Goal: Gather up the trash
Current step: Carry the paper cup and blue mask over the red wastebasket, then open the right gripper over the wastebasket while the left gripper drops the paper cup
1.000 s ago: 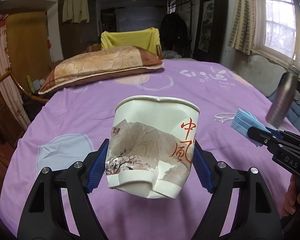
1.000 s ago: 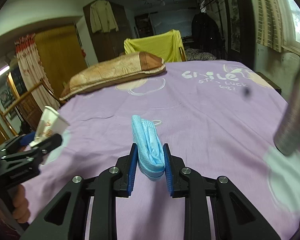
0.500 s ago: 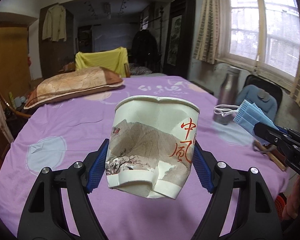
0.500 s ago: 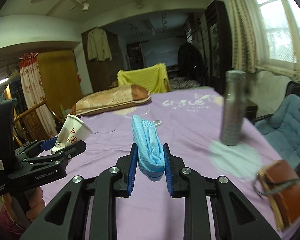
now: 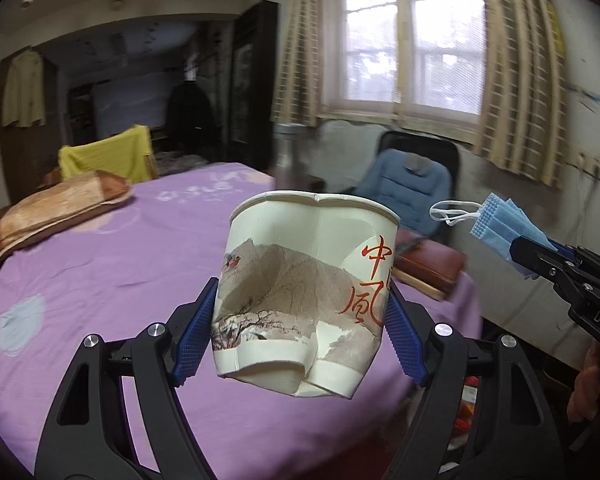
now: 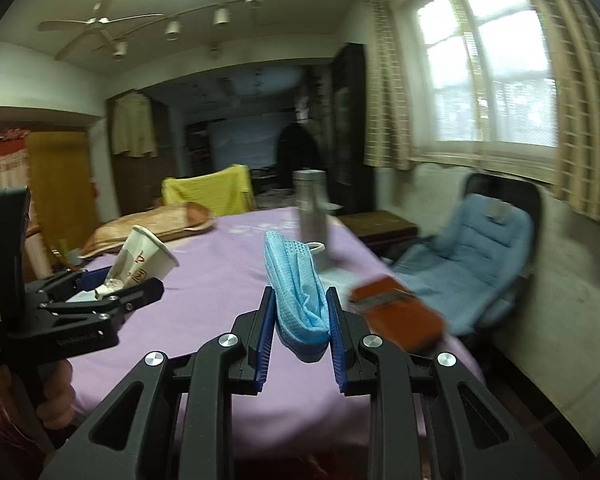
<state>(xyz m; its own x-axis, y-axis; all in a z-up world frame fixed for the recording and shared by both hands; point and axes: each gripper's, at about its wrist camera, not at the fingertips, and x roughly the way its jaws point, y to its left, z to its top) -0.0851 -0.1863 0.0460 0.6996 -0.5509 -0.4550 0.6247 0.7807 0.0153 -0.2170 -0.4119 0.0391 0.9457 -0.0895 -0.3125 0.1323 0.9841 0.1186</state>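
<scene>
A dented paper cup (image 5: 304, 292) with a mountain print and red characters hangs in the air, squeezed between the blue pads of my left gripper (image 5: 300, 328). From the right wrist the same cup (image 6: 144, 260) shows at the left, tilted in that gripper (image 6: 104, 296). My right gripper (image 6: 300, 328) is shut on a folded blue face mask (image 6: 296, 280) that sticks up between its pads. In the left wrist view the mask (image 5: 500, 224) and the right gripper (image 5: 532, 256) are at the right edge, white ear loops dangling. Both are held above the purple-covered table (image 5: 100, 272).
A brown wallet (image 6: 396, 312) lies at the table's right edge and a steel bottle (image 6: 312, 208) stands behind it. A pillow (image 5: 56, 208) rests at the far left. A blue padded chair (image 6: 472, 256) stands by the window wall, and a yellow-draped chair (image 6: 208, 192) beyond the table.
Both grippers have swung to the right across the table with their loads still gripped. The window, blue chair and wallet have come into view; the pillow has slid to the left.
</scene>
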